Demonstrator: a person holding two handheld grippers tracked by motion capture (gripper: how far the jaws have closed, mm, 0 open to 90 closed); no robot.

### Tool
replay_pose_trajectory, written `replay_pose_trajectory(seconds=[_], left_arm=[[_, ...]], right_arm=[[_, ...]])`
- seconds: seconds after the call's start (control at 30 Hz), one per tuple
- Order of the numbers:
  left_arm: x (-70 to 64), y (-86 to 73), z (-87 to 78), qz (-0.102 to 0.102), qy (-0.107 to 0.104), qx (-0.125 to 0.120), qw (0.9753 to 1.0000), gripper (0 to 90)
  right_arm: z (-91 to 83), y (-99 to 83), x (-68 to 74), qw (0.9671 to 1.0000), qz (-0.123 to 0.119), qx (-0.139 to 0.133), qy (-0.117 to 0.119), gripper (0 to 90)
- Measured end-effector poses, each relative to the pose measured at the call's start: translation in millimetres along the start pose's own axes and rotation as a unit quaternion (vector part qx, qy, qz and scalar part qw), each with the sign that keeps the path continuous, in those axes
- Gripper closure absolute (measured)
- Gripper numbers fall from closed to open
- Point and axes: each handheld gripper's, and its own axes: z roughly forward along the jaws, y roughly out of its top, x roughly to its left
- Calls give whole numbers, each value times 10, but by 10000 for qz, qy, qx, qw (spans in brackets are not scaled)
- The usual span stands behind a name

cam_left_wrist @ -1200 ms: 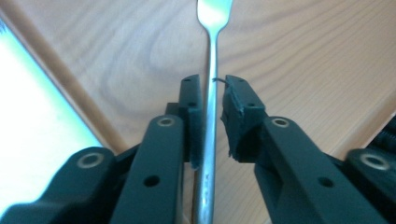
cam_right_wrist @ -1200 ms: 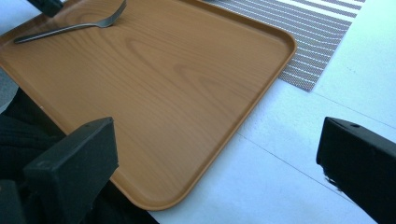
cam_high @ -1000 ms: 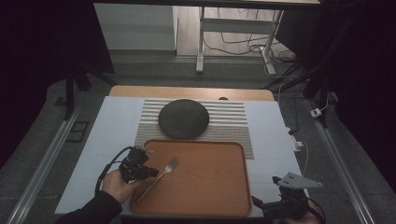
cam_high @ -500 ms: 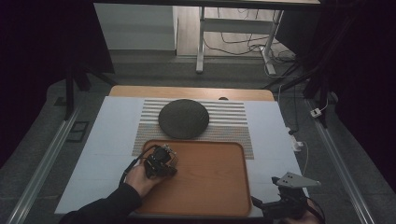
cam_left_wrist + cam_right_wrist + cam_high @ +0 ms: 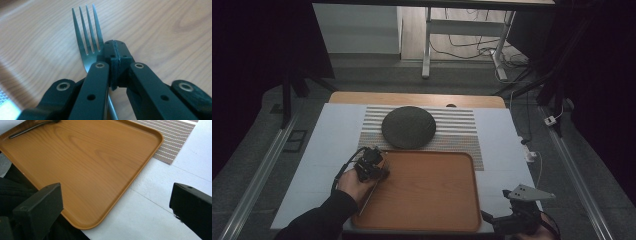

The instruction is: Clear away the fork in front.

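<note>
Fork (image 5: pixel 87 37) pinched by left gripper (image 5: pixel 115 53), lower-left frame | right gripper (image 5: pixel 117 202) spread, idle | fork over tray (image 5: pixel 427 195), placement pending.

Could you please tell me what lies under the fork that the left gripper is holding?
Under the fork is the wooden tray. The left gripper covers the handle, so whether the fork touches the tray cannot be seen.

The room lies dim — dark at both sides; grey floor (image 5: pixel 272 125) surrounds the table; beyond it a lit wooden floor (image 5: pixel 462 30) carries white desk legs (image 5: pixel 427 45) and loose cables (image 5: pixel 472 47) — a pale cabinet (image 5: pixel 357 27) stands left.
</note>
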Motion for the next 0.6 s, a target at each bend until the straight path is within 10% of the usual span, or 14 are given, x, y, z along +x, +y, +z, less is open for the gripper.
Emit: replay_pose_trajectory(seconds=[0.6], left_arm=[[235, -76, -84, -317, 150, -75, 9994, 883]], right_arm=[[4, 1, -2, 10000, -7, 16, 15, 0]])
